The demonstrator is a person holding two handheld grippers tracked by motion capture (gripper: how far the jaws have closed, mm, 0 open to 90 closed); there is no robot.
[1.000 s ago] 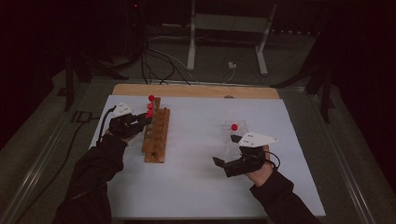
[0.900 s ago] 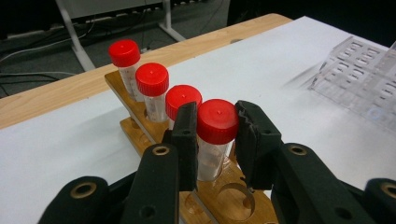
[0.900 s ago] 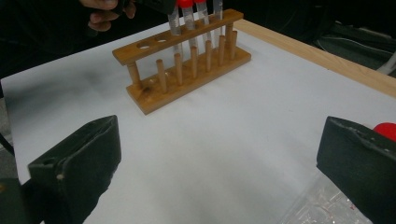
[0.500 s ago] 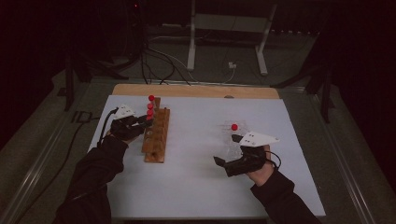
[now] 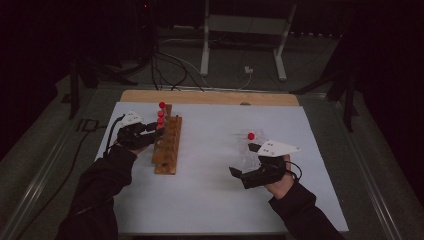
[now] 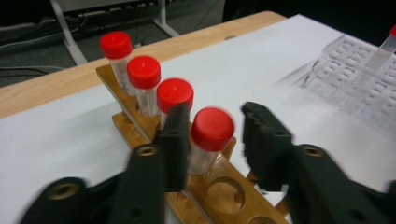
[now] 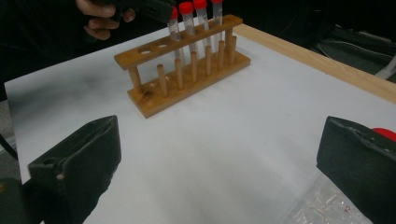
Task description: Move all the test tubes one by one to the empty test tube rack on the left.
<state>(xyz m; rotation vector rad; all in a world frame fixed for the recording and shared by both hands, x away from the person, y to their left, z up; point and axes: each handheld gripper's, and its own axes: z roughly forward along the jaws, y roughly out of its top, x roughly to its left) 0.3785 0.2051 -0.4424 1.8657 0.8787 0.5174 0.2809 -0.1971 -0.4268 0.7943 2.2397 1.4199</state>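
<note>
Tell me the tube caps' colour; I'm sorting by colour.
Red; the caps show best in the left gripper view.

Table with white sheet
The table (image 5: 210, 96) carries a white sheet (image 5: 215, 165); on it stand a wooden rack (image 5: 167, 147) and a clear tray (image 5: 250, 152).

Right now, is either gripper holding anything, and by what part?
Nothing is held. The left gripper has just been opening around the nearest red-capped tube in the wooden rack; one pad sits beside its cap, the other stands clear. The right gripper is open, with nothing between its jaws.

dim room: white-topped table (image 5: 210, 200), grey floor (image 5: 45, 150), cables (image 5: 170, 65), metal stand (image 5: 242, 30) behind.
</note>
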